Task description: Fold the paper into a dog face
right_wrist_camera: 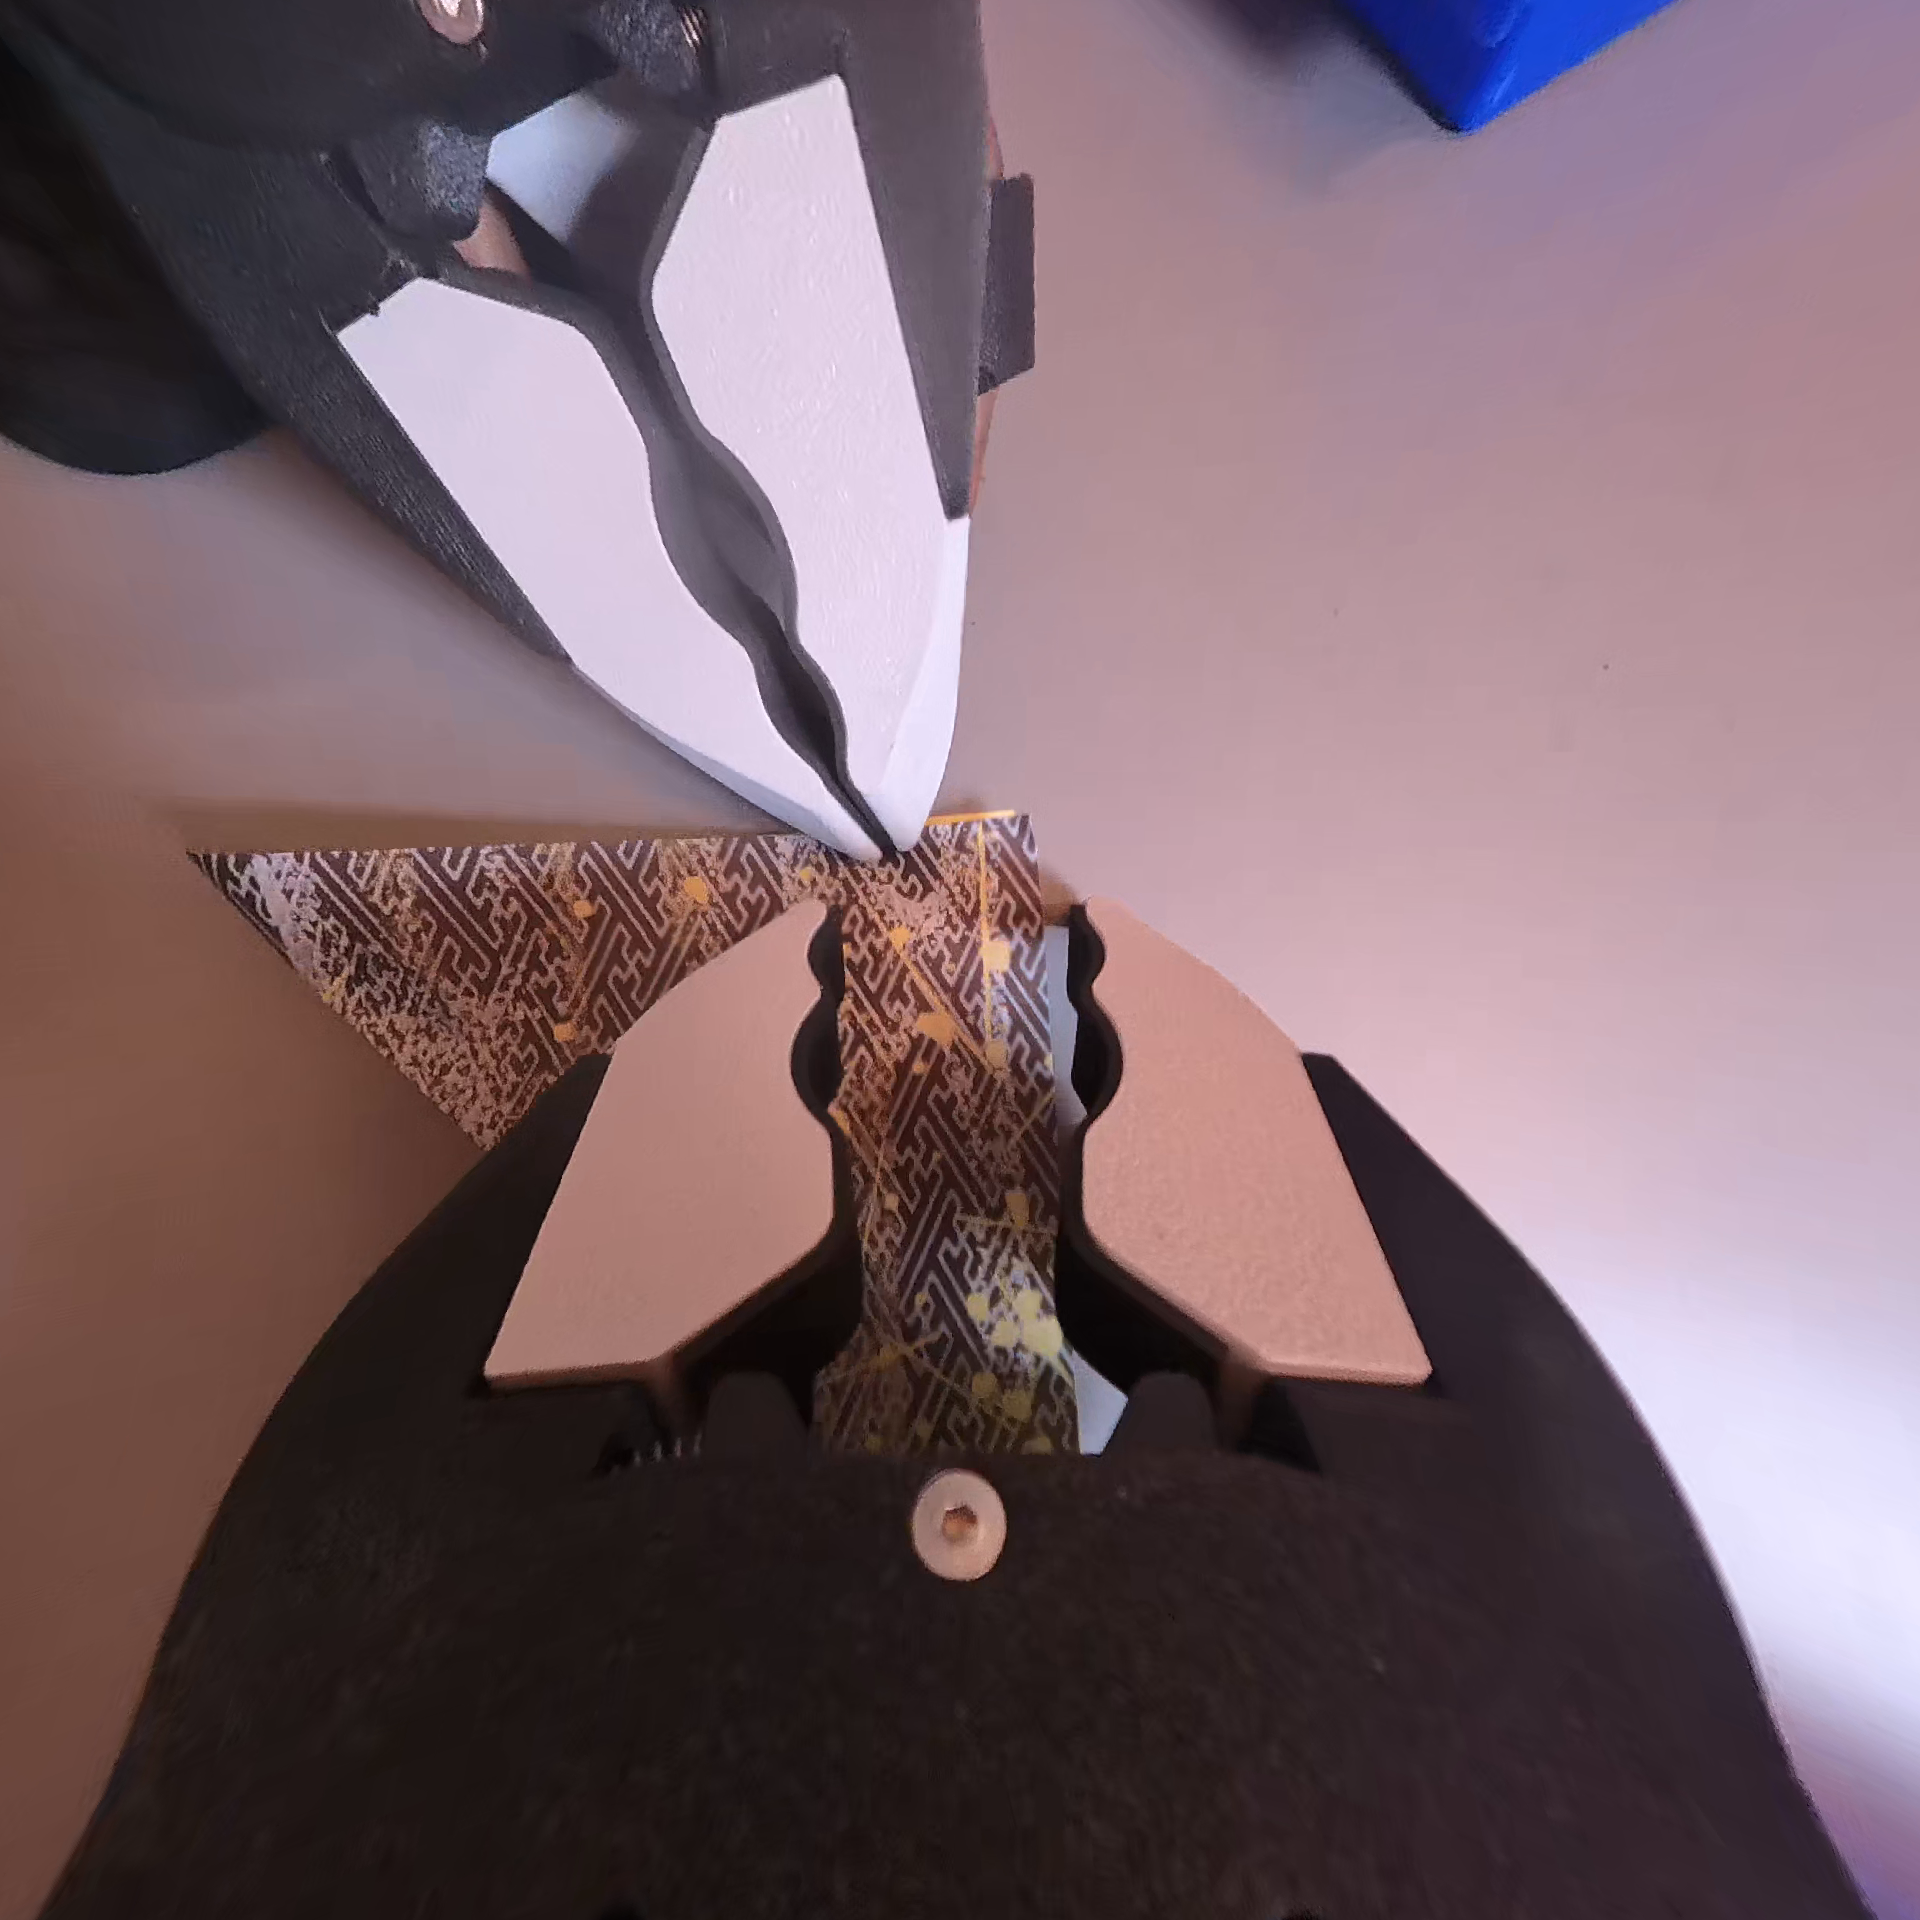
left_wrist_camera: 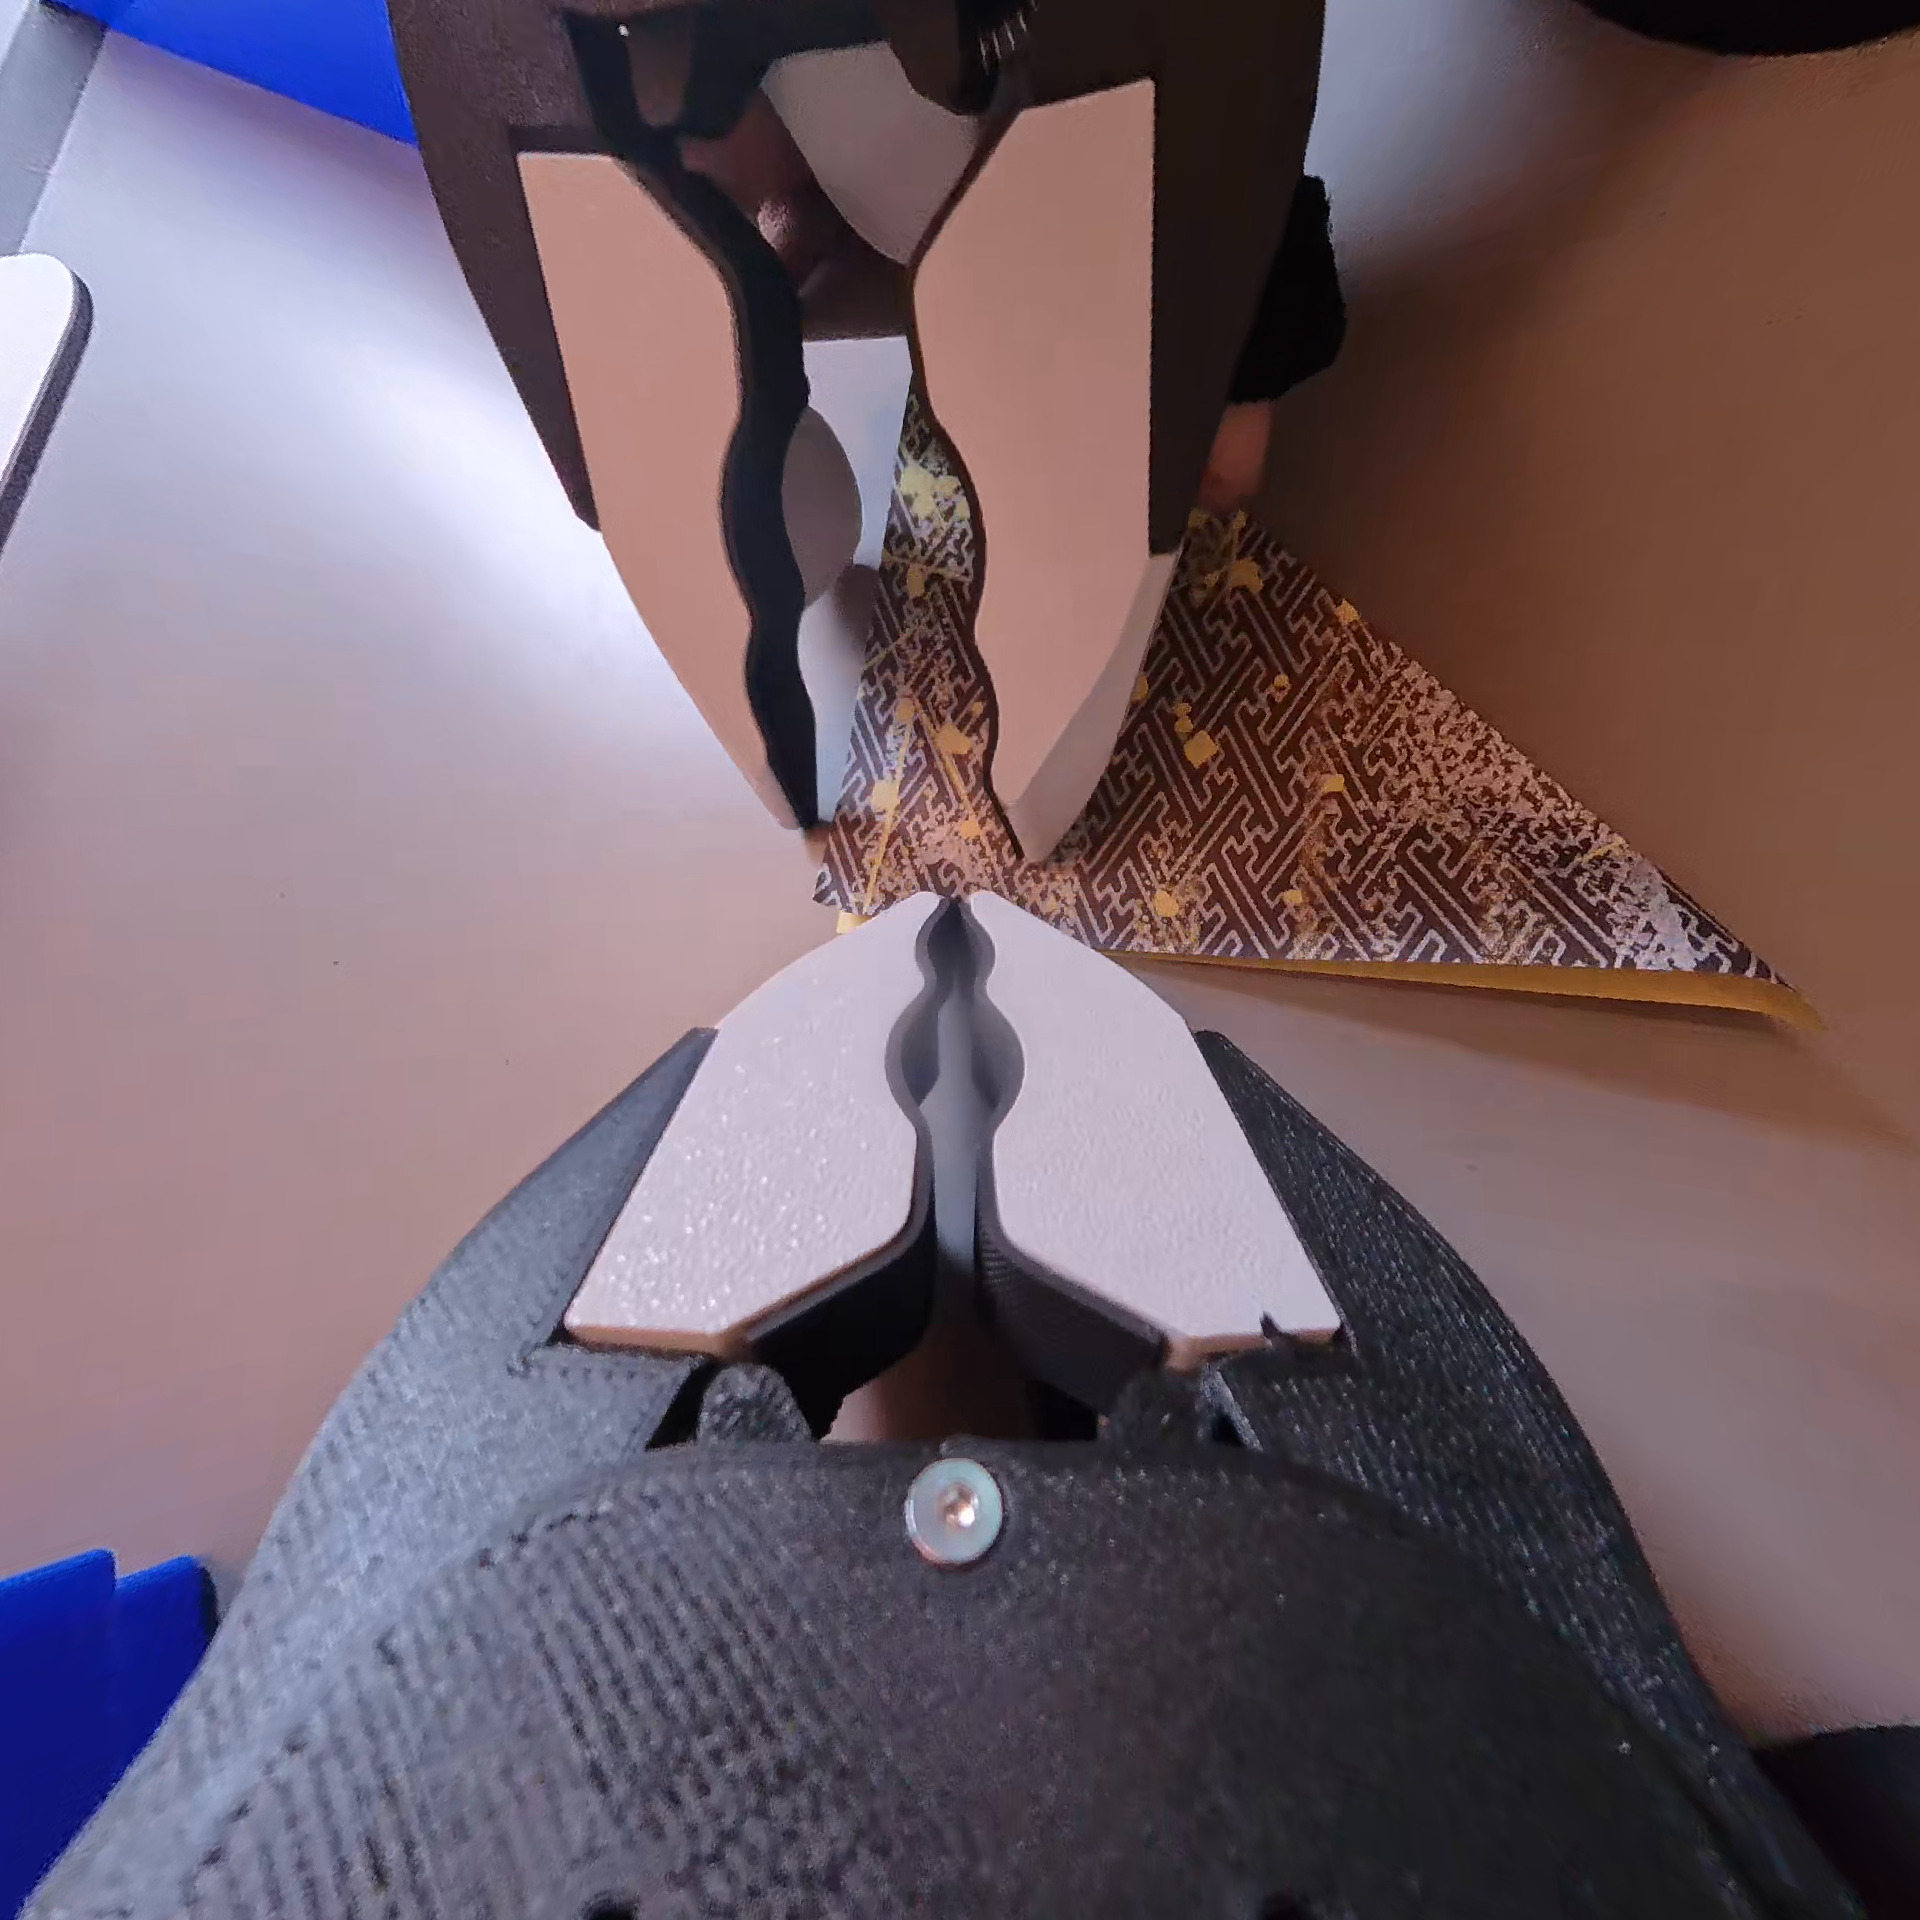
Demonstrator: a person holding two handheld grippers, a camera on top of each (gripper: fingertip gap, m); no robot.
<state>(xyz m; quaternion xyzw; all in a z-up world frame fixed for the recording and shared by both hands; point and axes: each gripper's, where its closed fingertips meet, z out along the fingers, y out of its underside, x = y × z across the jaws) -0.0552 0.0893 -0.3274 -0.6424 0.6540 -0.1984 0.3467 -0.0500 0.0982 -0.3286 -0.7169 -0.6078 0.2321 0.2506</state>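
**Two grippers meet on patterned paper**

The right hand-held gripper (right_wrist_camera: 951, 920) hangs parted over the dark, gold-flecked folded paper (right_wrist_camera: 468, 956) on the counter (right_wrist_camera: 1507, 727). The left hand-held gripper (right_wrist_camera: 883, 836), tips together, touches the paper's far edge. A blue object (right_wrist_camera: 1621, 52) sits beyond.

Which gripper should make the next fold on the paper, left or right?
Probably right. The right gripper is open with a flap of the paper between its fingers. The left gripper is shut, its tips pinning the paper's edge.
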